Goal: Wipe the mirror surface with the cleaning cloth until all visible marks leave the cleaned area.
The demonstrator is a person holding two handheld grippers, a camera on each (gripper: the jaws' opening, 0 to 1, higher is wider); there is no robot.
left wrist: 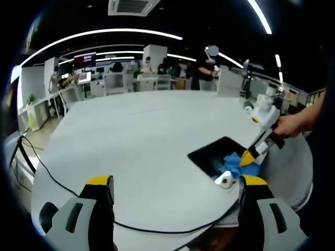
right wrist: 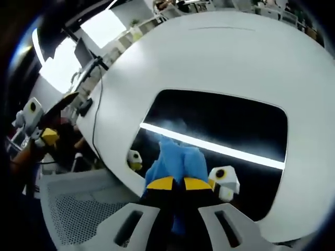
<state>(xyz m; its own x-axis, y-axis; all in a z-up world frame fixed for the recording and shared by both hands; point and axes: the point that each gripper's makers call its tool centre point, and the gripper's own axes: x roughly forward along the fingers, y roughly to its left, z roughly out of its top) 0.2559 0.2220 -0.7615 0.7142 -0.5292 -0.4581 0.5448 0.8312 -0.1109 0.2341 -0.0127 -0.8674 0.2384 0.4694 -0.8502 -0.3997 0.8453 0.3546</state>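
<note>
Lying flat on the white table, the mirror shows as a dark rounded rectangle near the table edge, and in the right gripper view it reflects a bright ceiling light as a white stripe across its surface. We see the blue cleaning cloth bunched on the mirror's near portion, directly ahead of the right gripper, whose yellow-tipped jaws are pressed together on the cloth's near end. A faint hazy patch sits on the glass just beyond the cloth, close to the reflected stripe.

In the left gripper view we note the same arrangement from across the table: the mirror lies to the right, the cloth rests on its far corner, and the right gripper comes down onto it, held by a person's hand.

The left gripper hovers well apart from the mirror, above the table's near edge, with its jaws spread wide and nothing between them. A black cable runs over the table edge below it. Desks and people fill the office background beyond the table.
</note>
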